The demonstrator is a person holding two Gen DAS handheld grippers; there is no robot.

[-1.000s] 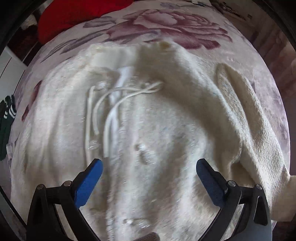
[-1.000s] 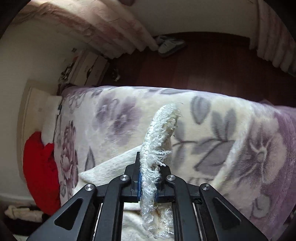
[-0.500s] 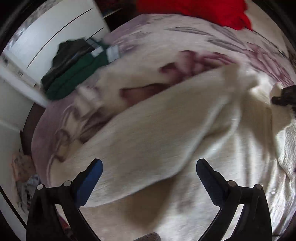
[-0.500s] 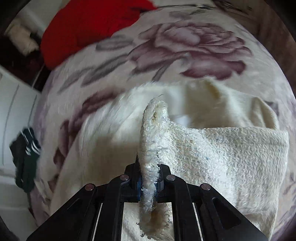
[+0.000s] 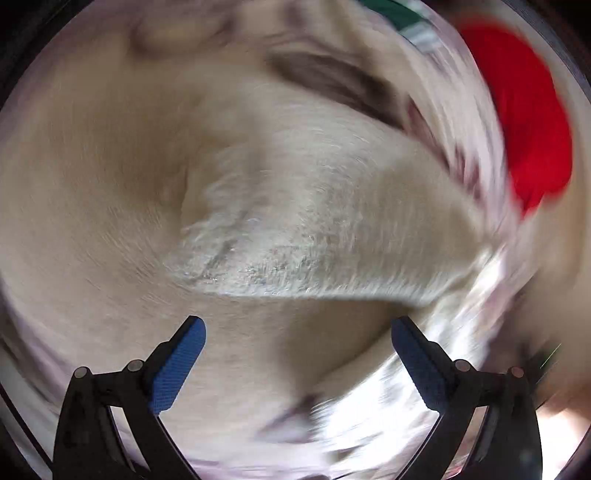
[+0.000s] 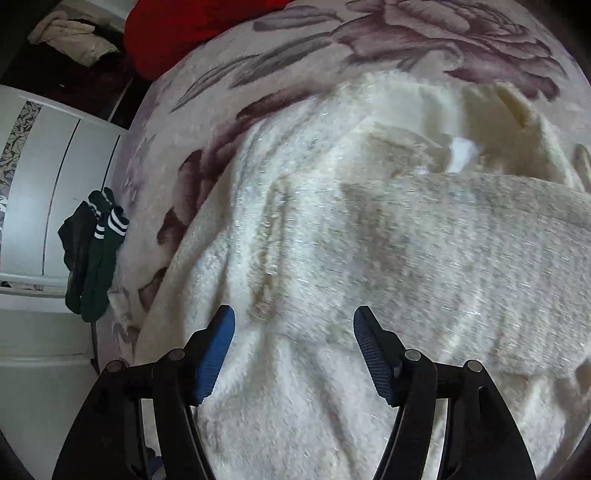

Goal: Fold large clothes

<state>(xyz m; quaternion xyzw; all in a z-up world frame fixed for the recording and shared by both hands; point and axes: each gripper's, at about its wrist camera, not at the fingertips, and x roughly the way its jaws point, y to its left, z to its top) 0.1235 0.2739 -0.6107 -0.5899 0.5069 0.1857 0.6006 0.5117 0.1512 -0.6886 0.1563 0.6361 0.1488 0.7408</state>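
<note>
A cream fuzzy sweater lies spread on a floral blanket. One sleeve lies folded across its body, reaching in from the right. My right gripper is open and empty just above the sweater's body. In the blurred left wrist view another cream sleeve lies across the sweater. My left gripper is open and empty above it.
A red garment lies at the blanket's far edge and also shows in the left wrist view. Dark green clothes with white stripes hang off the blanket's left edge beside a white wardrobe.
My right gripper has opened and let go of the sleeve, which now lies across the sweater. My left gripper keeps swinging fast over the sweater and stays open.
</note>
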